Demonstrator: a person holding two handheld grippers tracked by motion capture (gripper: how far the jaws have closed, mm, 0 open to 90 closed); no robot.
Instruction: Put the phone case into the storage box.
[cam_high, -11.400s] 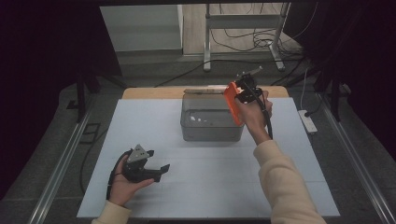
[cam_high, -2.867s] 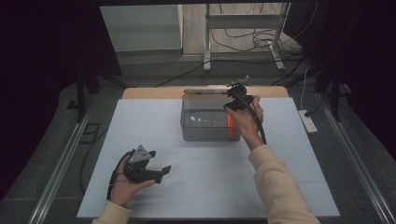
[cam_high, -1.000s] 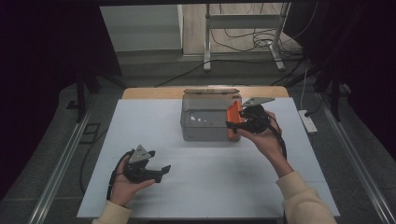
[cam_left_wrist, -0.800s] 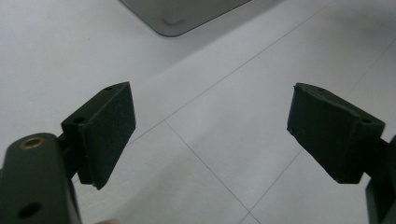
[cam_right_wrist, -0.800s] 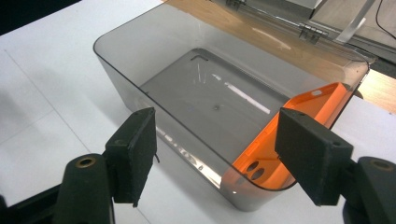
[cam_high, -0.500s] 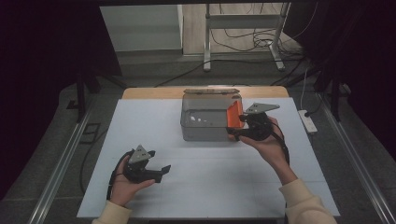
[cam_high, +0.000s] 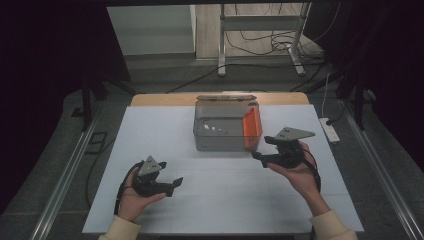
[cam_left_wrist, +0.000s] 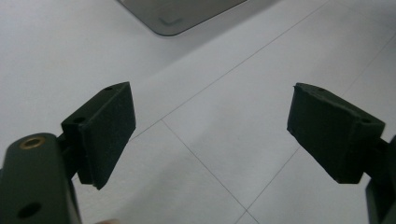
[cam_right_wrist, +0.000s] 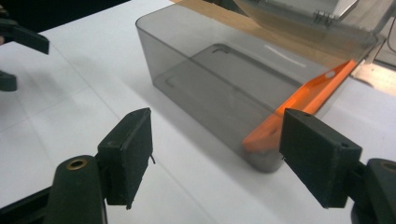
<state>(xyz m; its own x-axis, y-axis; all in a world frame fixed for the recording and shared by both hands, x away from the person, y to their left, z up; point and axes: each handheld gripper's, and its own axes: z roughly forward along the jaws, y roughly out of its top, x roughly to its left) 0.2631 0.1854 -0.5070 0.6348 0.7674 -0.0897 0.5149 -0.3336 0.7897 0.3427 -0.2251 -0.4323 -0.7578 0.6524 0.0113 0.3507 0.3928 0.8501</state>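
A smoky grey clear plastic box (cam_high: 226, 129) stands at the back middle of the white table, its lid (cam_high: 227, 98) hinged open behind it. An orange flat piece (cam_high: 252, 128) leans inside the box against its right end wall (cam_right_wrist: 303, 99). My right gripper (cam_high: 260, 153) hovers just right of and in front of the box (cam_right_wrist: 210, 93), open, with nothing between its pads (cam_right_wrist: 320, 156). My left gripper (cam_high: 173, 184) is held low over the front left of the table, open and empty, jaws wide apart (cam_left_wrist: 210, 140). A corner of the box (cam_left_wrist: 175, 14) shows far ahead of it.
The white tabletop (cam_high: 225, 200) has a wooden strip (cam_high: 150, 99) along its far edge. A power strip (cam_high: 330, 130) lies off the table's right side. Metal rails run along both sides, and a stand with cables (cam_high: 260, 40) is on the floor behind.
The right gripper carried the orange piece down into the box, let go of it and drew back toward the front right, now open. The left gripper has stayed put.
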